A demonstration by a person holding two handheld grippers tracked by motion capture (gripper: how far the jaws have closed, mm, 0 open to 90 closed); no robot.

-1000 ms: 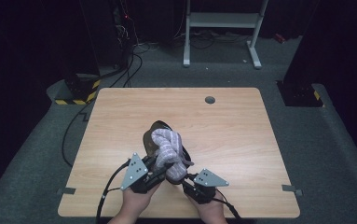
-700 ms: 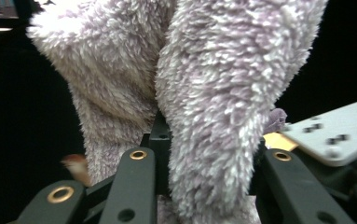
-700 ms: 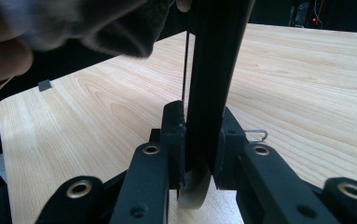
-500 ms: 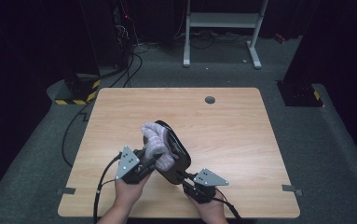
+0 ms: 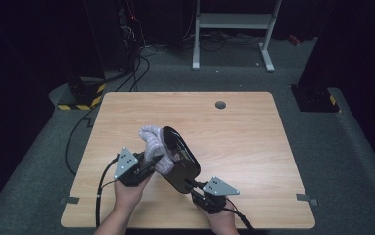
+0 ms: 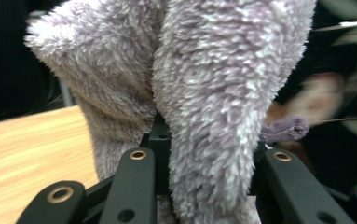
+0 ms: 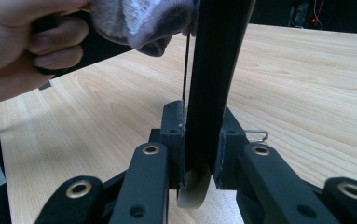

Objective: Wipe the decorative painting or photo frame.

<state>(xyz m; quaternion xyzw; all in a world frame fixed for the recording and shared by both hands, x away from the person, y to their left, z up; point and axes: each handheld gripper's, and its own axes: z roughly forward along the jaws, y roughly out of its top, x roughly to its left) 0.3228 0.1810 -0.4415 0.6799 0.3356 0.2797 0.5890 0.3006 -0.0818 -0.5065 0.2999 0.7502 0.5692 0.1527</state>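
Change since earlier frame: the left gripper (image 5: 148, 164) has carried the fuzzy sock (image 5: 152, 143) from above the near end of the black board (image 5: 177, 159) over to the board's left flank; the board now shows its broad dark face. The right gripper (image 5: 200, 190) has stayed at the board's near end.
Landmark: the black board, an elongated flat dark piece with rounded ends, held tilted above the wooden table (image 5: 253, 147), its far end pointing away from the person.
Left gripper state: clenched on the fuzzy sock; in the left gripper view the pale lilac pile (image 6: 213, 107) bulges up between the two black jaws, which press into it from both sides.
Right gripper state: clenched on the near edge of the black board; in the right gripper view the board (image 7: 216, 74) rises edge-on between the pads, which sit against both its faces.
Sock position: draped against the left edge of the black board, touching it, its toe curling up toward the board's far end.
Sock cuff: in the right gripper view the cuff (image 7: 139, 21) hangs just left of the board's edge, above the table.
Left hand (image 7: 22, 56): wrapped round the left gripper's body, left of the board.
Table hole (image 5: 220, 104): well beyond the board's far end.
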